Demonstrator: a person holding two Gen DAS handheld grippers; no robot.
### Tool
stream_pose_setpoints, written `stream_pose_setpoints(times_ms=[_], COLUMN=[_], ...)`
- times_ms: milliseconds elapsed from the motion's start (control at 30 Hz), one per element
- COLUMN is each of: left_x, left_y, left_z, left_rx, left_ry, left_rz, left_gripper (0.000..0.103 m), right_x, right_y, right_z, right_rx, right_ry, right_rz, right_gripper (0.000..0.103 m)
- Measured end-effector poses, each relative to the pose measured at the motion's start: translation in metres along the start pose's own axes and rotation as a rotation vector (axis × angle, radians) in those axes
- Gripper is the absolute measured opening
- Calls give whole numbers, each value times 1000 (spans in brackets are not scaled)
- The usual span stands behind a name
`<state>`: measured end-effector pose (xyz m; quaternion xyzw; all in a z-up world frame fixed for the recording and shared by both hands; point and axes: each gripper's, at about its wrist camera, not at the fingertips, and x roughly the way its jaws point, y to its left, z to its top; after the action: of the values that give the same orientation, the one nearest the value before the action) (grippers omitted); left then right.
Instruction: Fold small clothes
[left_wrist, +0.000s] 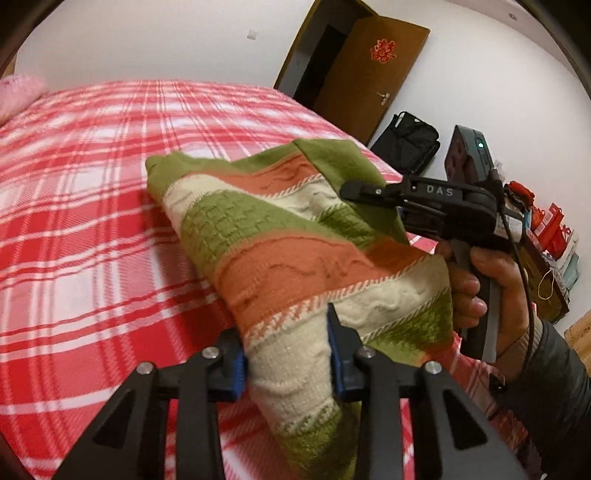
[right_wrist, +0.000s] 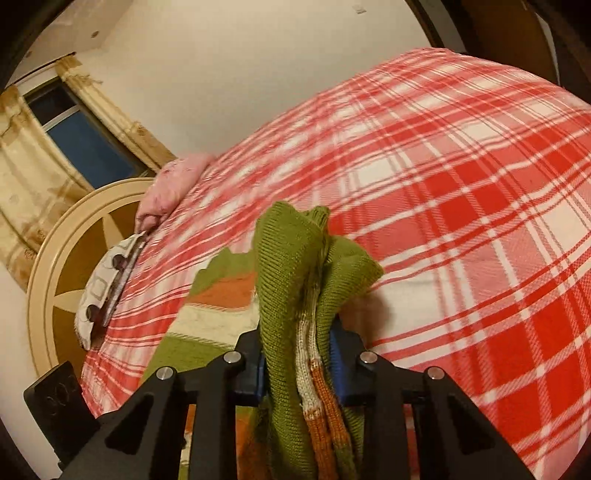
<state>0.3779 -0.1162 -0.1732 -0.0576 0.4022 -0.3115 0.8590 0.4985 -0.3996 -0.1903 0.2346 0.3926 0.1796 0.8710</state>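
A small knitted garment (left_wrist: 280, 243) with green, orange and cream stripes hangs lifted above the red plaid bed (left_wrist: 92, 184). My left gripper (left_wrist: 286, 354) is shut on its cream and green edge, with the knit bunched between the blue pads. My right gripper (left_wrist: 354, 190) shows in the left wrist view, clamped on the far green corner. In the right wrist view my right gripper (right_wrist: 299, 354) is shut on a bunched fold of the garment (right_wrist: 295, 266), which rises between the fingers. The rest of the garment drapes down to the left.
A pink pillow (right_wrist: 170, 184) and a patterned pillow (right_wrist: 107, 273) lie by the round cream headboard (right_wrist: 48, 266). A brown door (left_wrist: 365, 70), a black bag (left_wrist: 406, 144) and red bags (left_wrist: 550, 229) stand beyond the bed's far side. A curtained window (right_wrist: 77, 140) is at the left.
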Motion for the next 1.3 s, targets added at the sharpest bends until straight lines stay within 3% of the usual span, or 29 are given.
stream_pose_setpoints(times_ms=[233, 633, 1100, 1300], left_x=[-65, -164, -233, -238], left_y=[18, 52, 115, 149], left_z=[-16, -68, -129, -142], left_rx=[-18, -56, -204, -276], left_ry=[-68, -149, -199, -193], left_rz=[36, 199, 356, 383], left_gripper=[35, 35, 35, 35], right_x=[-5, 29, 106, 138], right_y=[49, 166, 276, 305], right_z=[-14, -57, -122, -145], right_rx=[-17, -107, -173, -191], right_ry=[7, 76, 210, 271], right_rz=[96, 248, 361, 376], right_gripper=[27, 27, 27, 27])
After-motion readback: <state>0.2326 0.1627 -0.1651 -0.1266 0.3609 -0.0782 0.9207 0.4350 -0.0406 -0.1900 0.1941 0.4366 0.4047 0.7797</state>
